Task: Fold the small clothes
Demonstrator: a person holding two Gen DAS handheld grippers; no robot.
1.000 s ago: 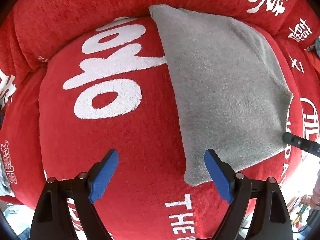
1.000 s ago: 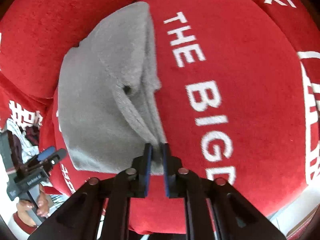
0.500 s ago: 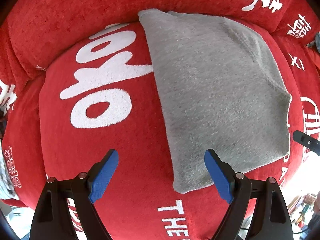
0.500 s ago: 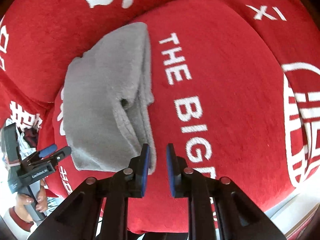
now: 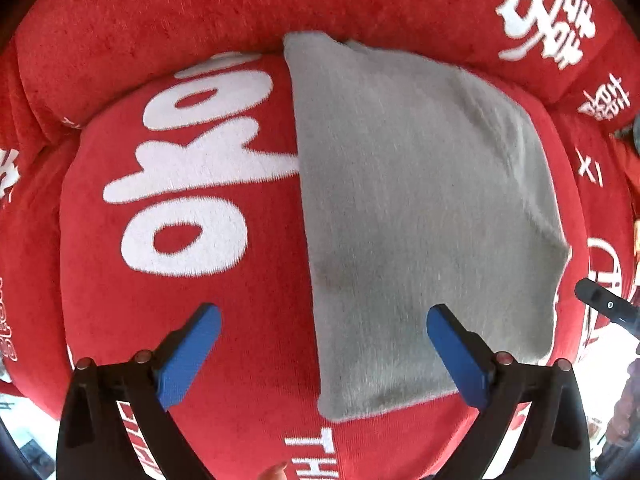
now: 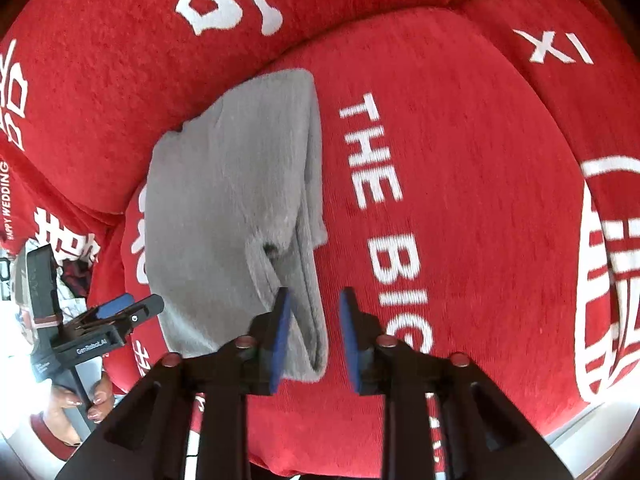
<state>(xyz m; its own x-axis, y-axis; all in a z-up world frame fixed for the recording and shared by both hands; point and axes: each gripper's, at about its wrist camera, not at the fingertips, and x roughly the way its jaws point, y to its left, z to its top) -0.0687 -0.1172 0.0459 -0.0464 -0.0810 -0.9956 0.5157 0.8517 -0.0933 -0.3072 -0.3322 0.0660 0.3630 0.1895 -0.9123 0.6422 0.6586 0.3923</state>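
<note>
Lying on the red sofa cushion (image 5: 224, 320), against its back edge, the grey garment (image 5: 420, 220) looks folded double; smoothing may remain. Left claw (image 5: 324, 350) gapes empty; right claw (image 6: 314, 340), just opening, has released the hem.

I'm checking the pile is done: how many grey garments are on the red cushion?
1. The grey garment lies folded on the red cushion, its near edge between the open left gripper pads. More may lie outside both views.

Black tongs (image 5: 324, 354) with blue pads, red-capped screws.
</note>
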